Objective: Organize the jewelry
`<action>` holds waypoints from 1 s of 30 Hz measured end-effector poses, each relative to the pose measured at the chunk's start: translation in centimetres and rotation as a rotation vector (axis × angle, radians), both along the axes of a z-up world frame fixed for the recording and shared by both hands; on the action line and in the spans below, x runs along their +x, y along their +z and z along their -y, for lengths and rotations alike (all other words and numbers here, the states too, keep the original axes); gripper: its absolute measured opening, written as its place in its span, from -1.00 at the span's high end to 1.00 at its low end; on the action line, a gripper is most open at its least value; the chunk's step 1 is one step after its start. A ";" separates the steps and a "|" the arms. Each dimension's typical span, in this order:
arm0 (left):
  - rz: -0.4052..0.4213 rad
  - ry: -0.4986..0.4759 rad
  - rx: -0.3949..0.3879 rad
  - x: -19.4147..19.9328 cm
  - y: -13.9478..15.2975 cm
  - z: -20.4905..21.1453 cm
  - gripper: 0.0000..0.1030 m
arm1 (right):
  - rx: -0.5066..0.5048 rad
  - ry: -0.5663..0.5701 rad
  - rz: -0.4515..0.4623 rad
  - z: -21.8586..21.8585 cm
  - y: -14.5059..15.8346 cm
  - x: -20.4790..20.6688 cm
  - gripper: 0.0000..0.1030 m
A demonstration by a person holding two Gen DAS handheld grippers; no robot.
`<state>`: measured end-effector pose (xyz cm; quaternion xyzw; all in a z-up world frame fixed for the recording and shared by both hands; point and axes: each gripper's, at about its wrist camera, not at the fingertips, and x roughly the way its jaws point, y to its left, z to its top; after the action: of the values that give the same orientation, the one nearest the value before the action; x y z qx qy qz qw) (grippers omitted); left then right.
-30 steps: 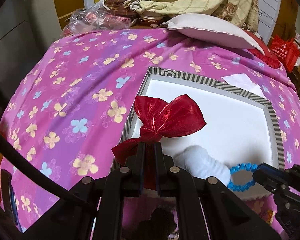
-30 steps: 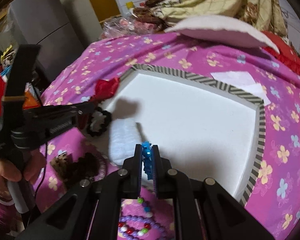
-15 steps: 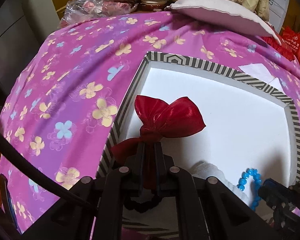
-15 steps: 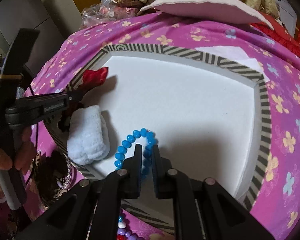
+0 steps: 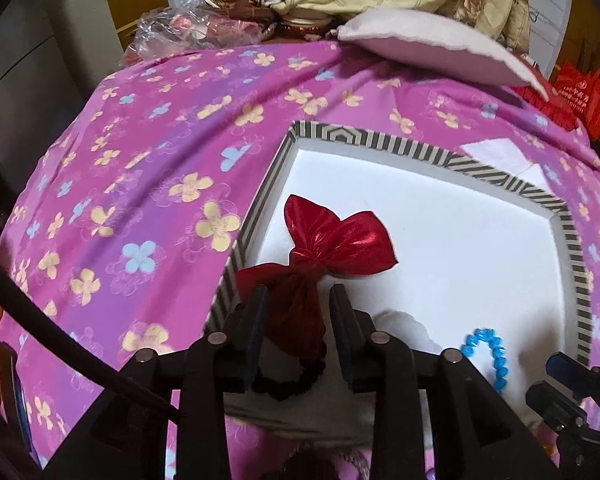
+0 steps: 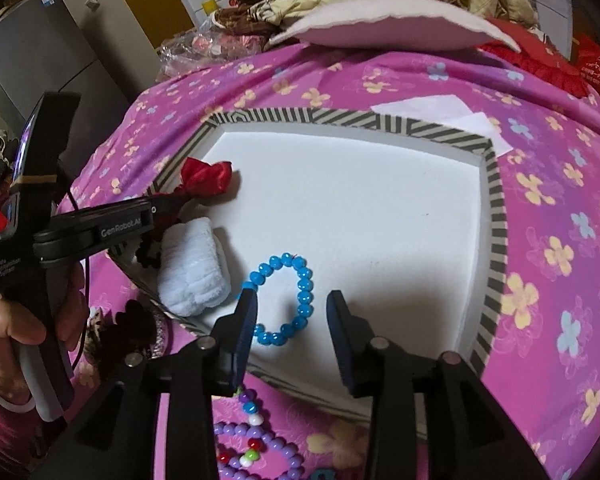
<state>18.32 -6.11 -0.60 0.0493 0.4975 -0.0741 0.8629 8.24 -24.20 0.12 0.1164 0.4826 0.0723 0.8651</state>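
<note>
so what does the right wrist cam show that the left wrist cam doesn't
Only the right wrist view shows the purple bead necklace lying on the bedspread outside the tray, the hand holding the left gripper, the dark ruffled item by the tray's near corner, and the blue bracelet as a whole loop.

Only the left wrist view shows the red bow spread out in full, with its black band between the open left gripper's fingers.

Both show the striped tray, white fuzzy item, pink floral bedspread and pillow.

Pink floral bedsheet (image 5: 148,184), grey cabinet (image 6: 60,52) behind
</note>
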 end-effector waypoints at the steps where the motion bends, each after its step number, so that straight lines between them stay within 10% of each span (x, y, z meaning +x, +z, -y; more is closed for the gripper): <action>1: 0.002 0.003 -0.014 -0.4 0.5 -0.2 0.13 | -0.003 -0.001 0.004 -0.1 0.3 -0.3 0.22; 30: 0.141 0.032 -0.022 -17.1 4.7 -4.3 0.12 | -0.078 -0.040 0.096 -2.6 4.1 -11.9 -0.06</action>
<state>1.26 -1.76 4.10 0.0369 0.4355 -0.0621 0.8973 -3.65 -21.61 4.26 0.0885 0.4405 0.0416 0.8924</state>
